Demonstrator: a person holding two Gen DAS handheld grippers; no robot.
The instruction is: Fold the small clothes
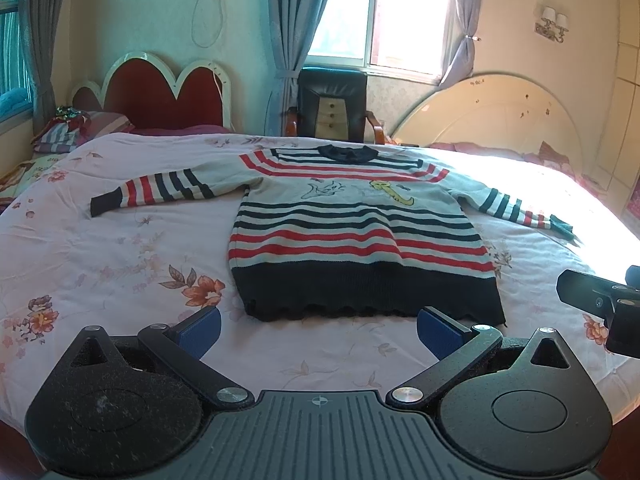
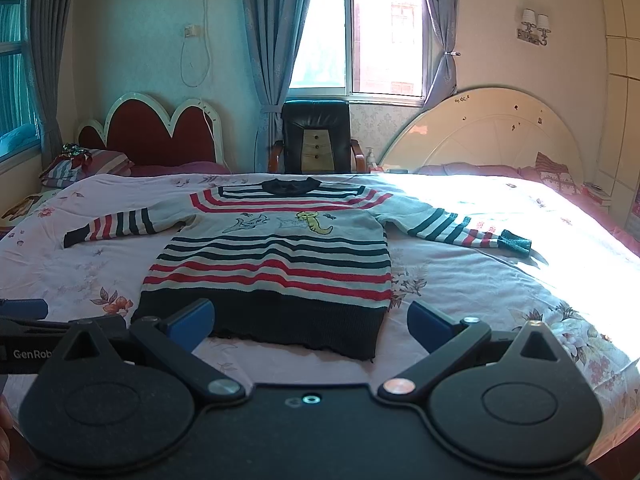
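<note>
Sweater (image 1: pixel 360 236) laid flat on the bed (image 1: pixel 100 248), both my grippers wide open and holding nothing.

My left gripper (image 1: pixel 318 330) hangs just short of the dark hem with its blue pads (image 1: pixel 200 330) spread far apart, not touching the knit or the floral cover. Same story for my right gripper (image 2: pixel 310 326): spread wide, empty, parked in front of the hem's right half. The sweater is face up, collar pointing toward the black chair (image 2: pixel 316 136) under the window (image 2: pixel 360 36), both sleeves stretched out to the sides, with little cartoon animals stitched across the chest. From the right camera I can see the side of my left gripper, and the only writing I can read is "GenRob", cut off by my own tool.
</note>
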